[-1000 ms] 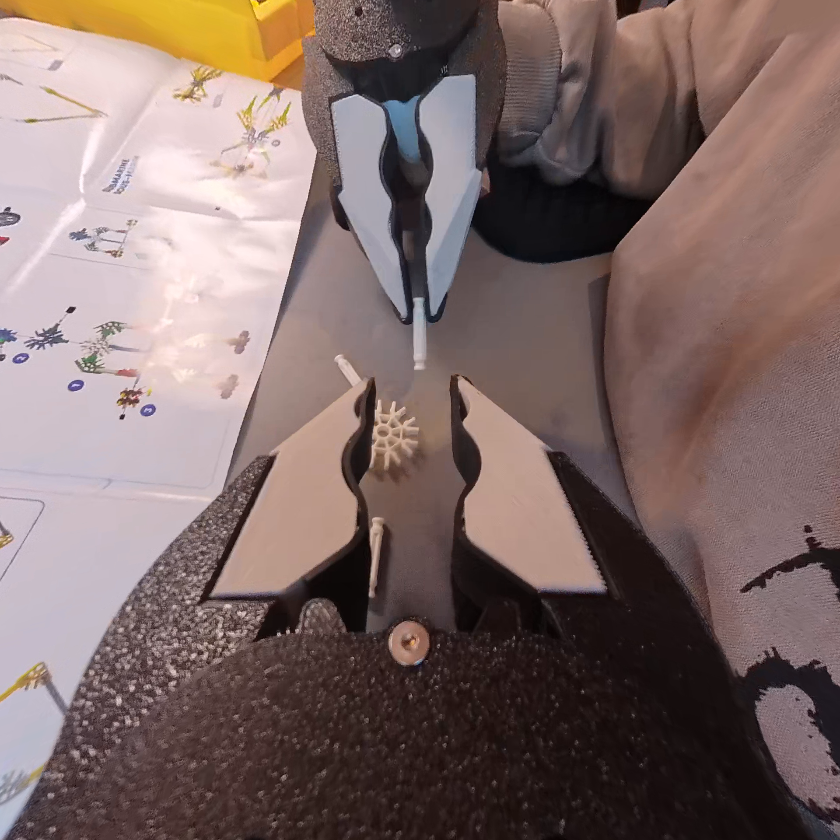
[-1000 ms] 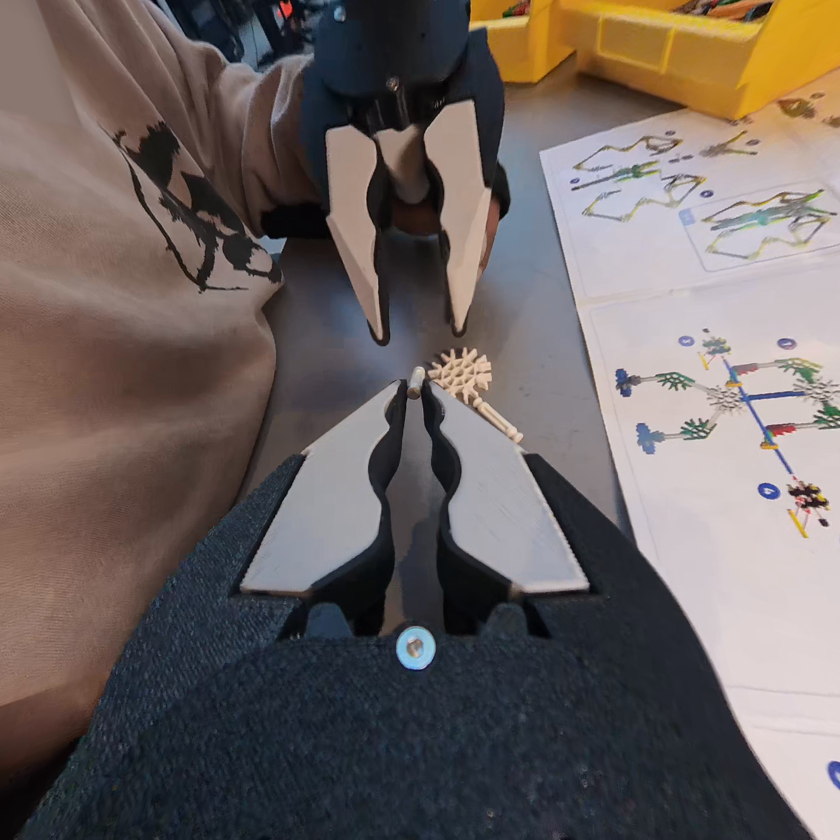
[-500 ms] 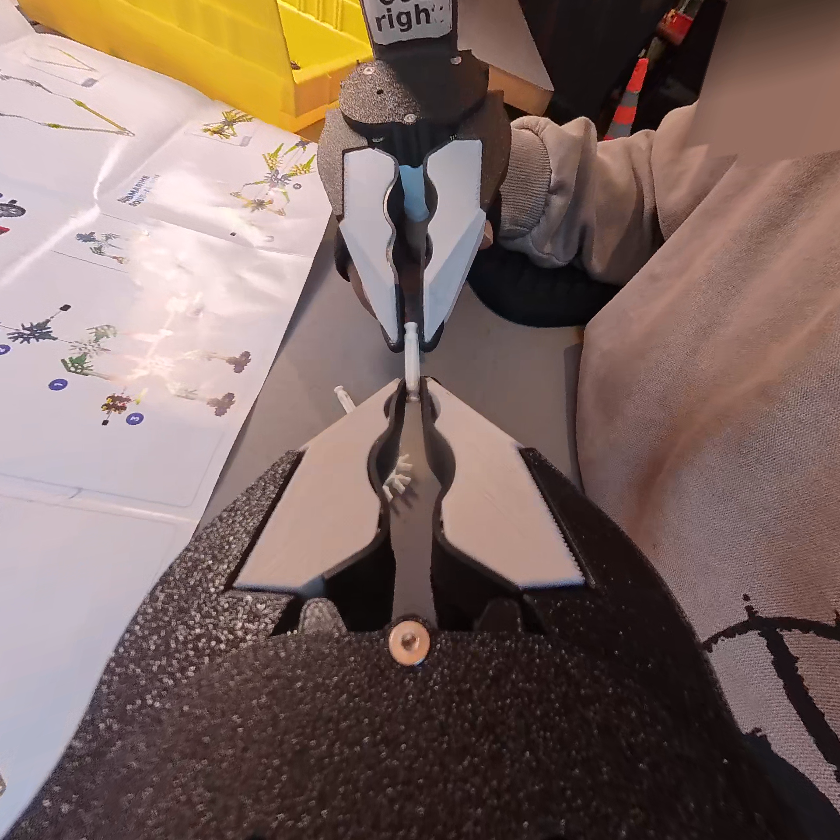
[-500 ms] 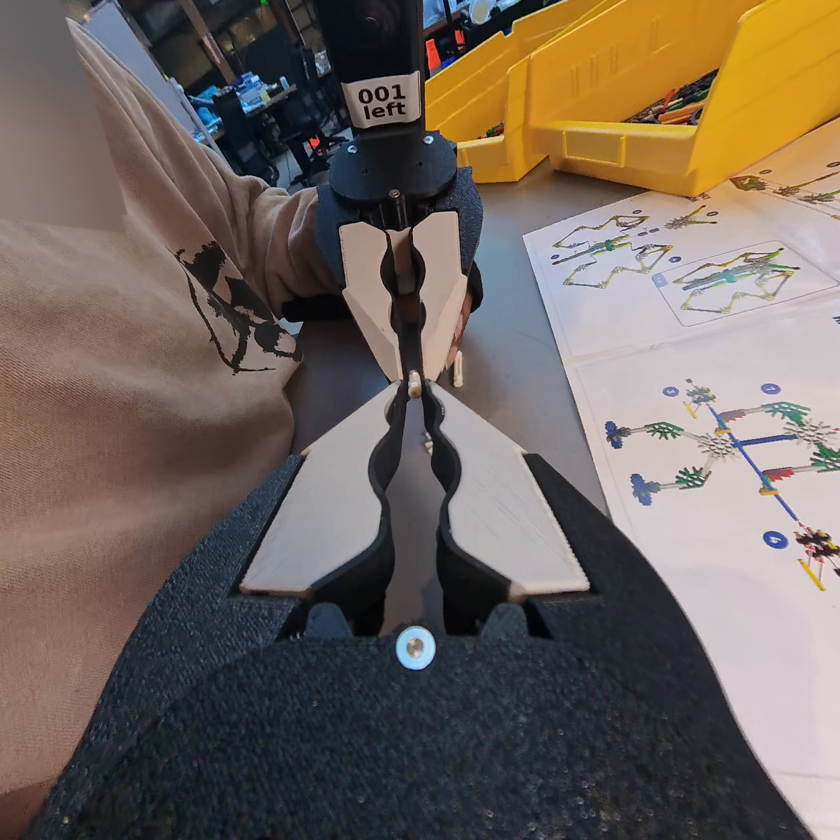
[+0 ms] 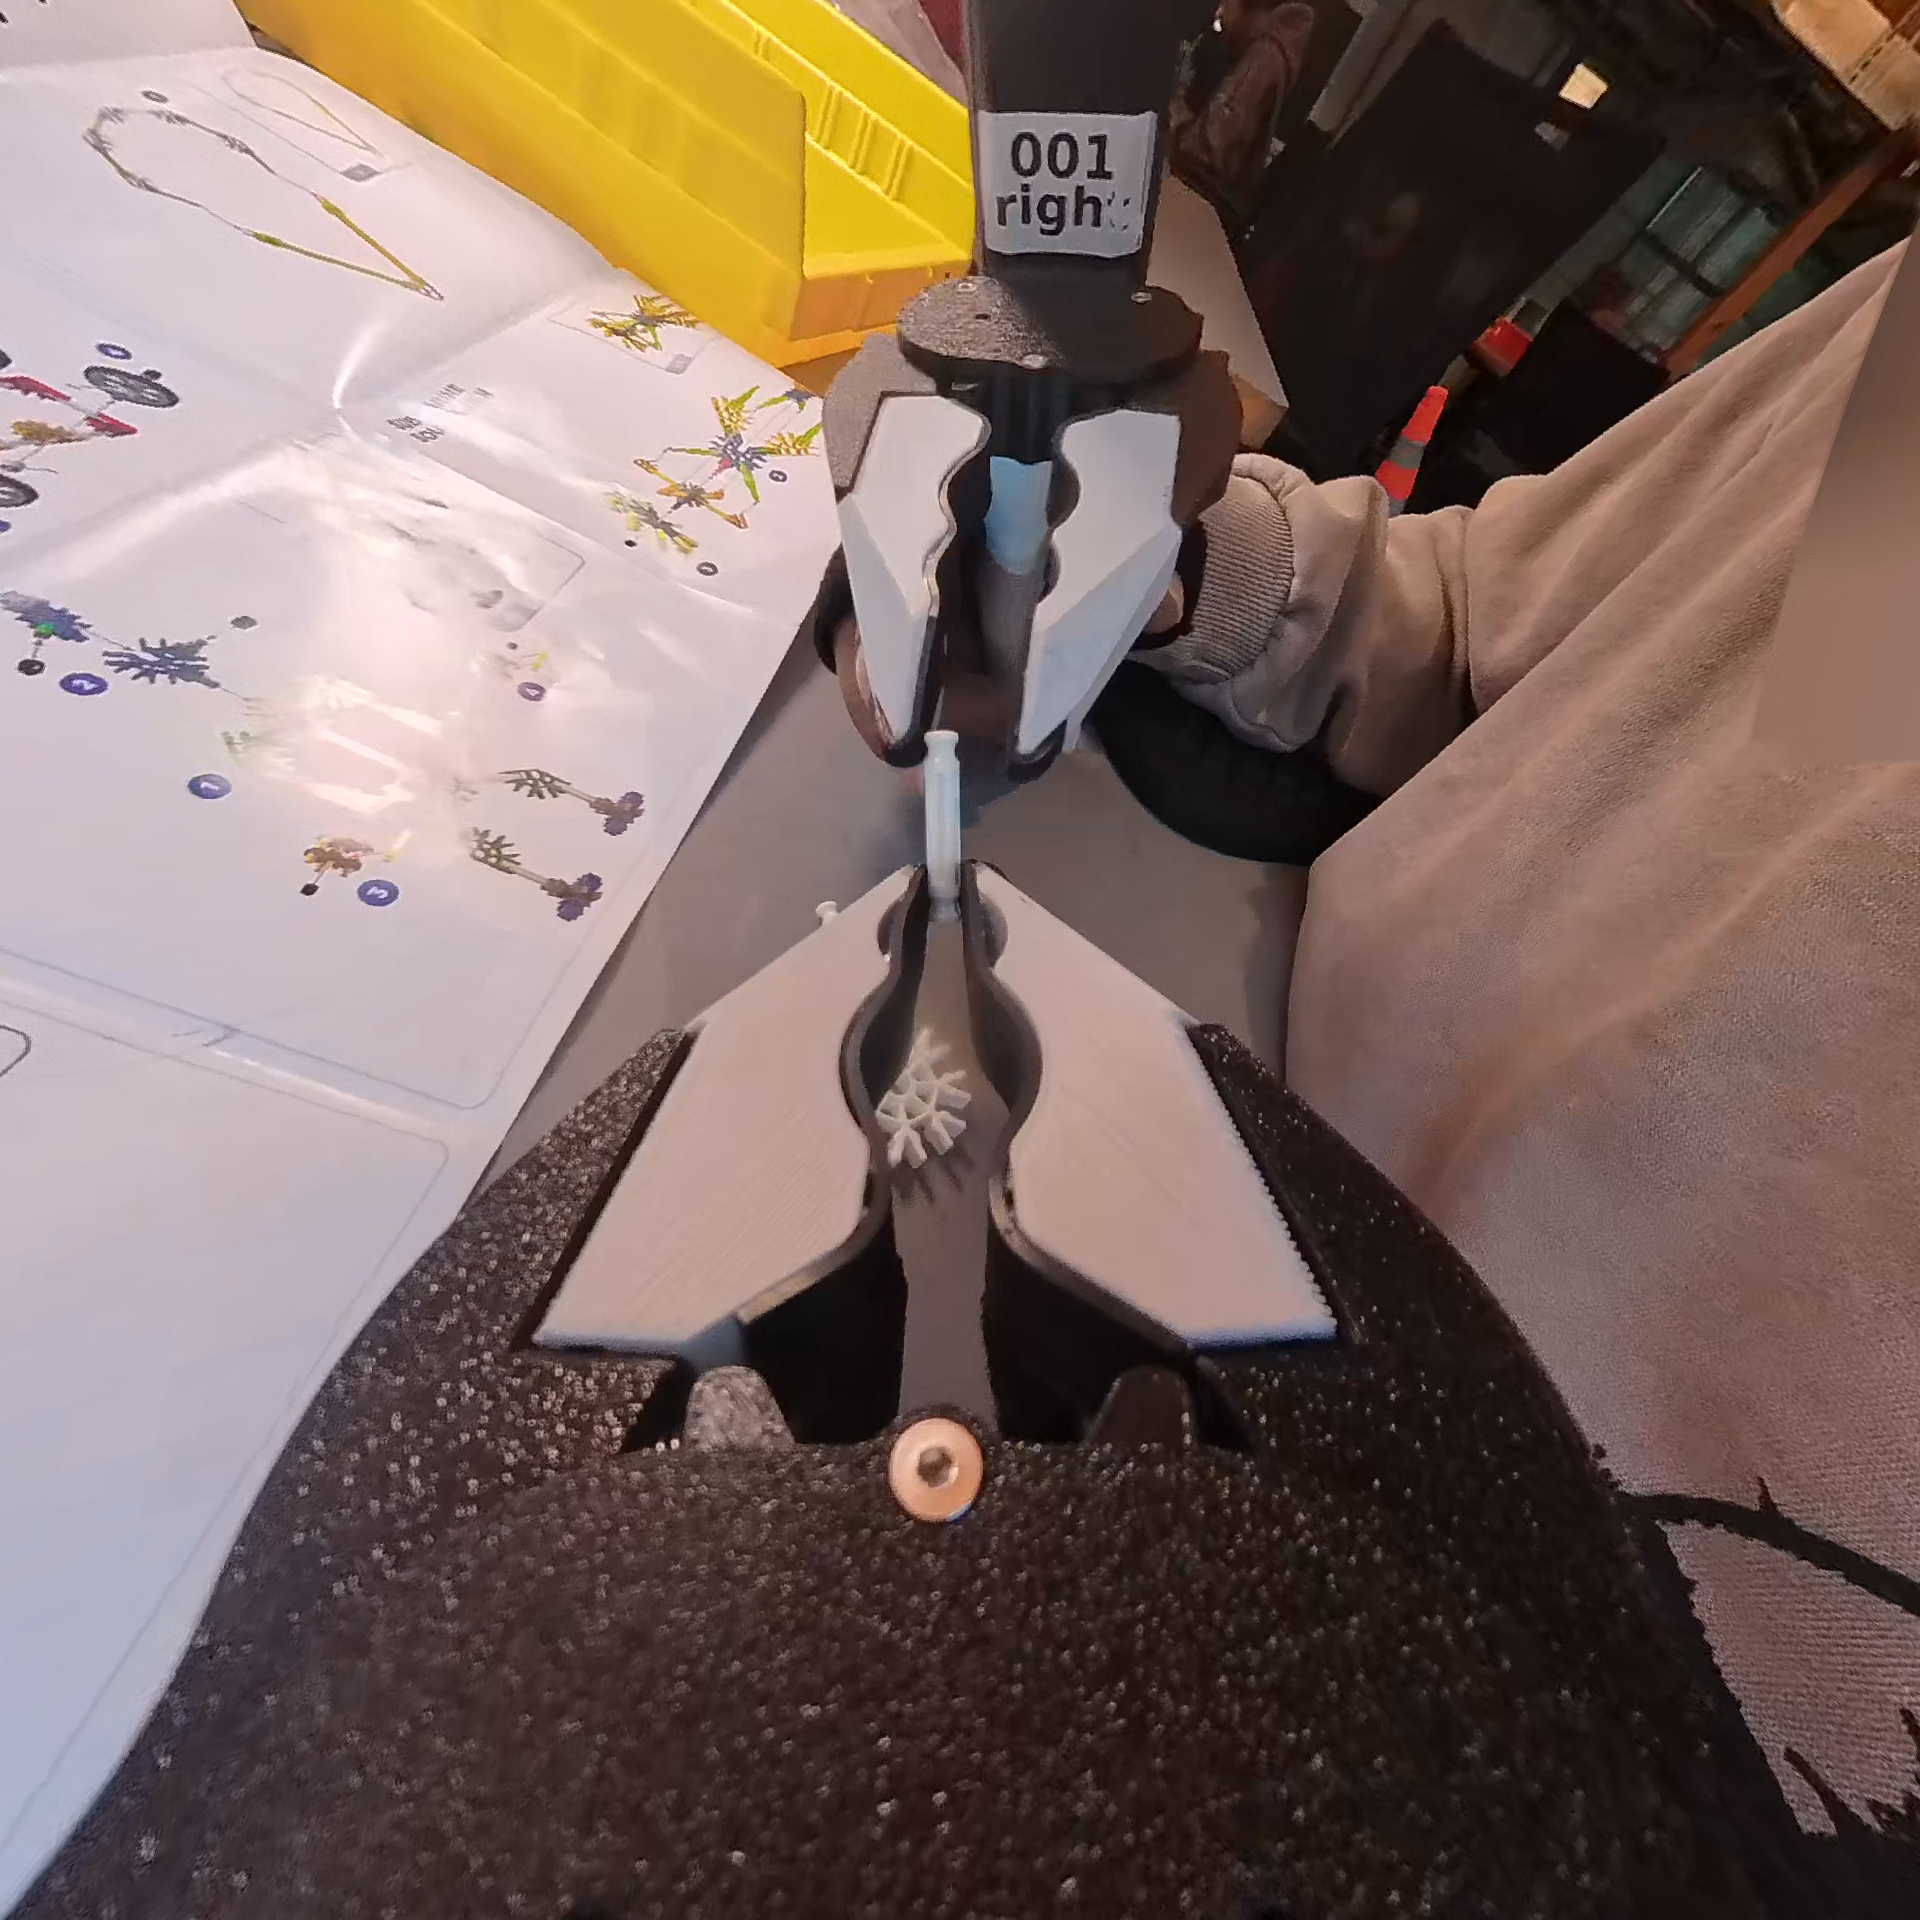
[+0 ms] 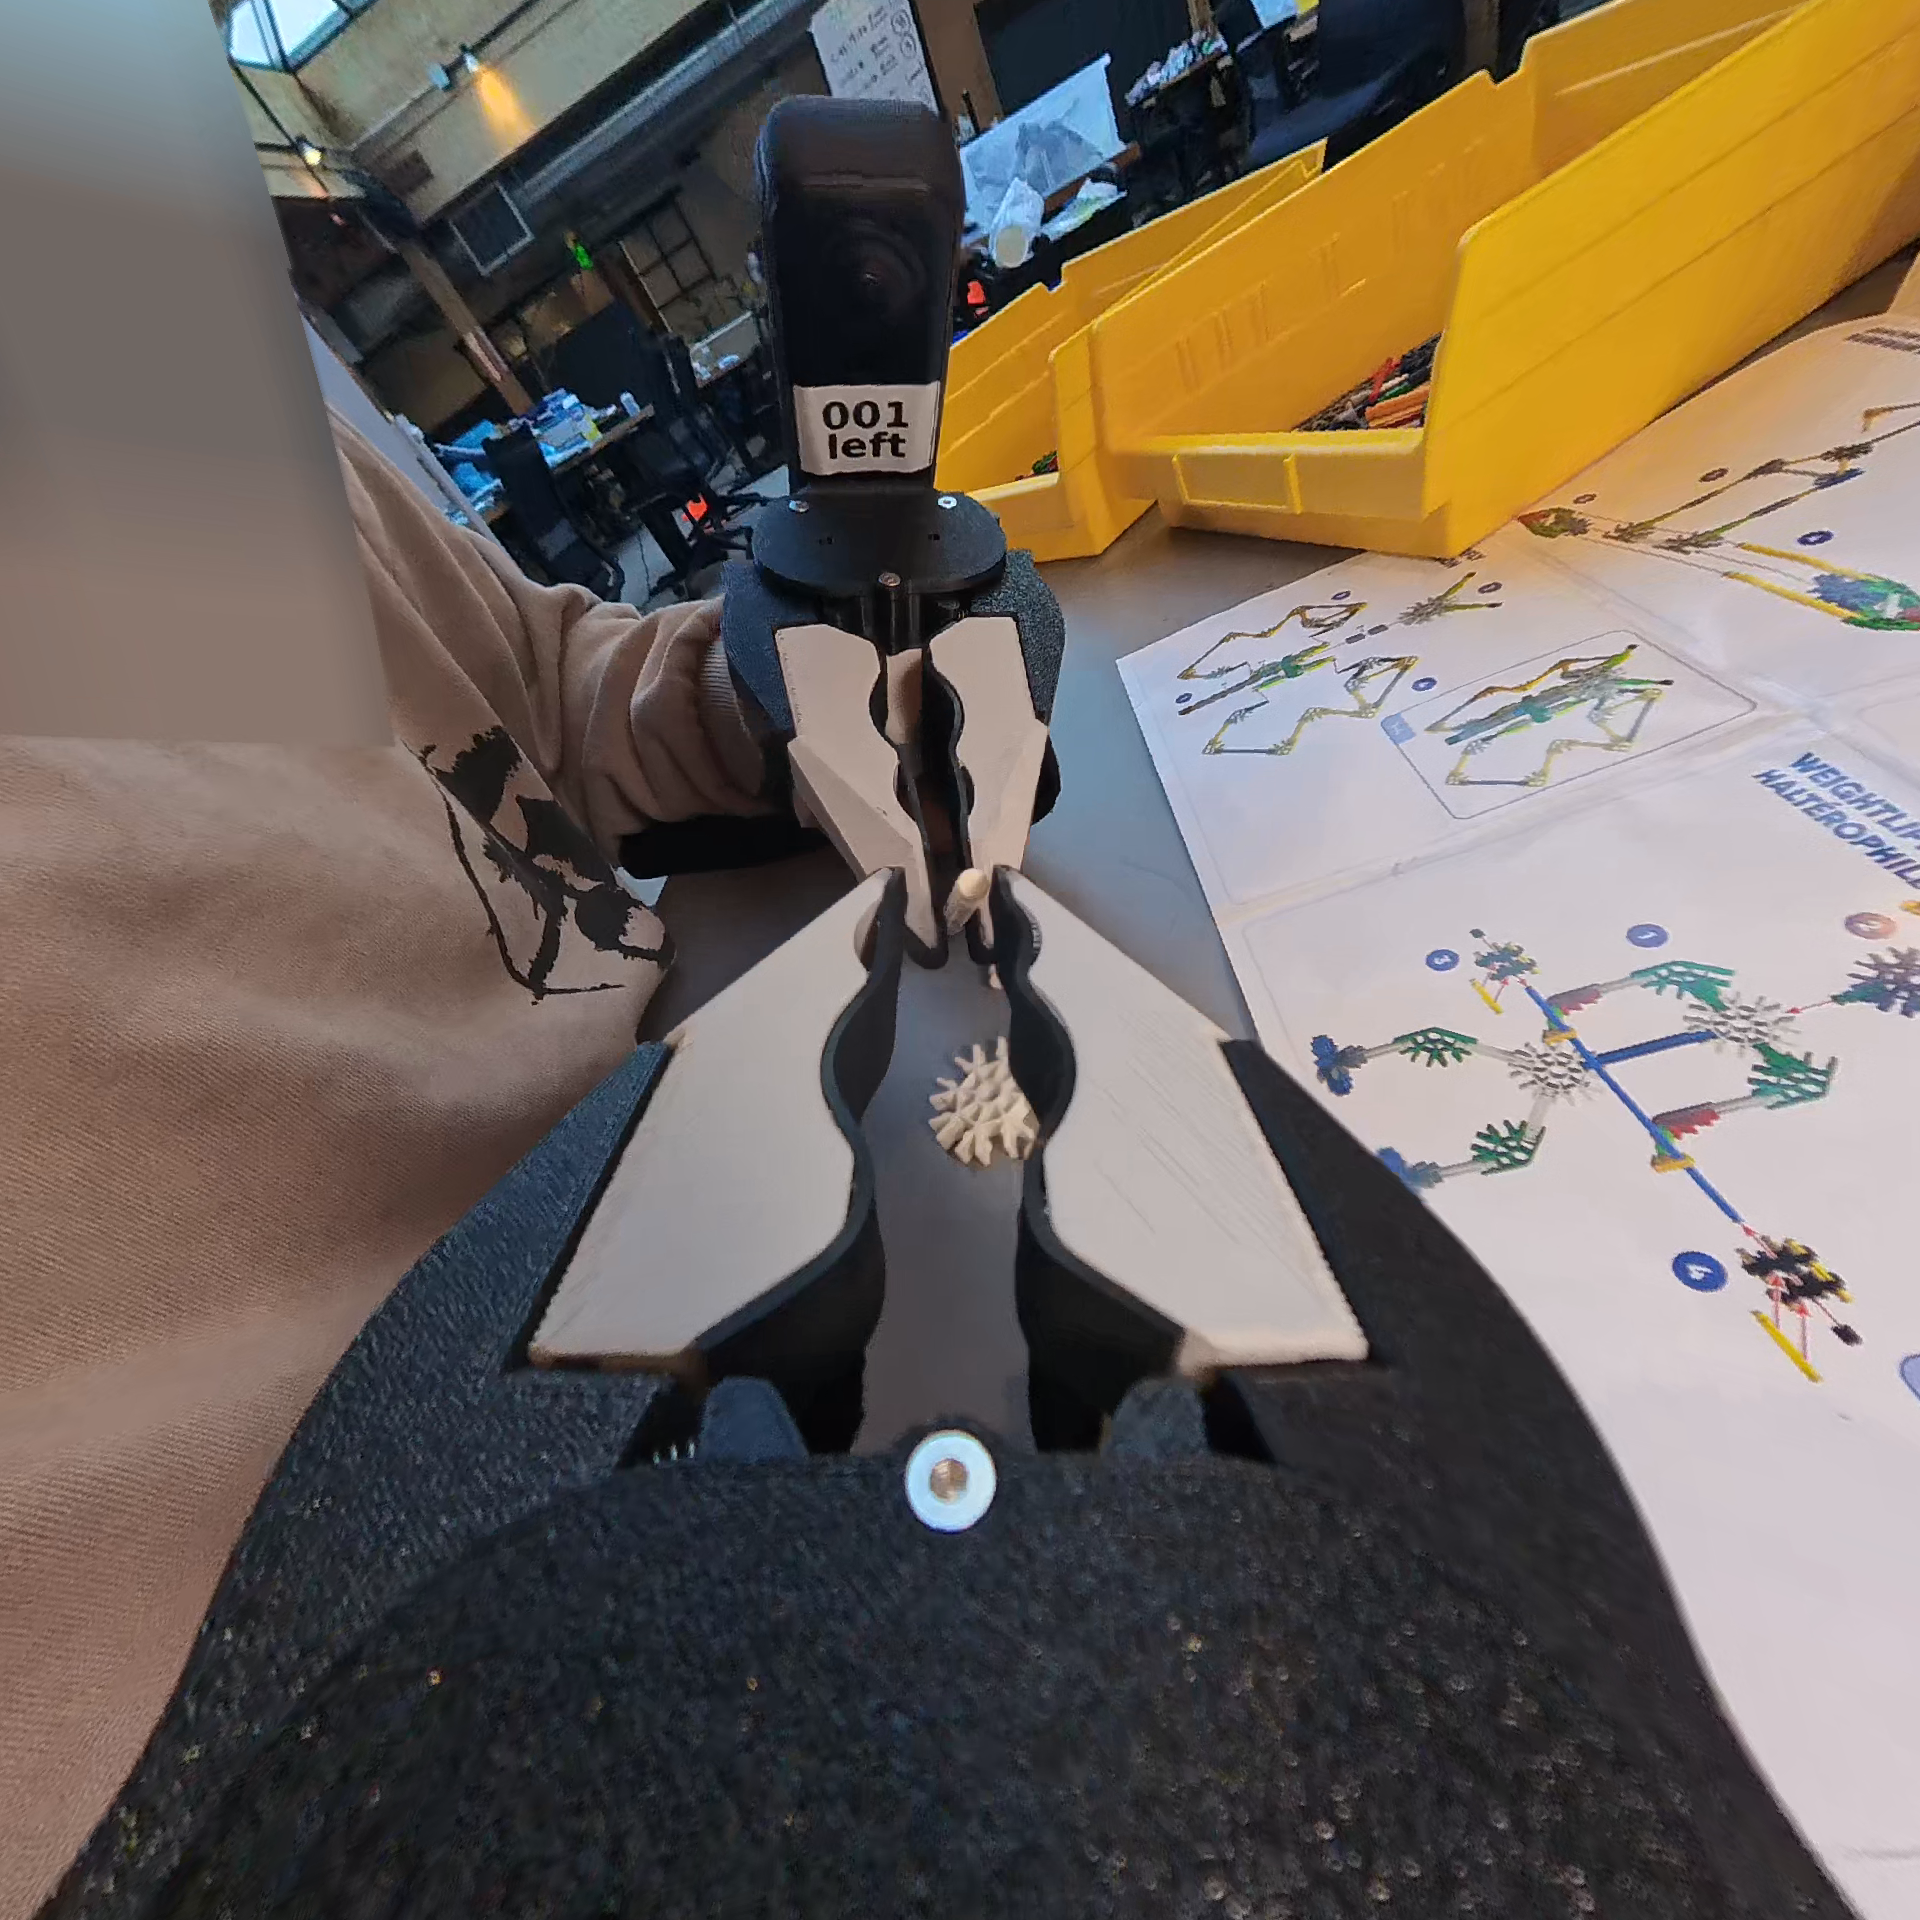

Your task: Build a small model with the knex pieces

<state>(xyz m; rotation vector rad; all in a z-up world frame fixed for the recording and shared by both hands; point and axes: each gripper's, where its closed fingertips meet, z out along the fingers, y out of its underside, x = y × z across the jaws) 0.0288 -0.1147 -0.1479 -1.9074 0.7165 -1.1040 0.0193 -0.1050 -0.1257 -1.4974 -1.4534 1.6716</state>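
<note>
My left gripper (image 5: 943,883) is shut on the lower end of a short white rod (image 5: 941,810), which sticks out forward from its tips. My right gripper (image 5: 971,750) faces it tip to tip; its jaws stand apart around the rod's far end. In the right wrist view my right gripper (image 6: 945,883) is open, with the left gripper's tips (image 6: 938,935) and the rod (image 6: 968,894) between its fingertips. A white snowflake-shaped connector (image 5: 921,1112) lies on the grey table (image 5: 1143,935) below both grippers; it also shows in the right wrist view (image 6: 982,1117).
Printed building-instruction sheets (image 5: 312,644) (image 6: 1558,852) cover the table on one side. Yellow parts bins (image 5: 675,156) (image 6: 1455,343) stand behind them. A person's beige sweatshirt and sleeves (image 5: 1558,987) (image 6: 260,987) close off the other side. Another white rod (image 5: 826,910) lies by my left fingertip. Both grippers' tips are close together, under 4 cm apart.
My left gripper went from open over the connector to shut on the rod's end. My right gripper, shut on the rod before, has opened. Both grippers have tilted up.
</note>
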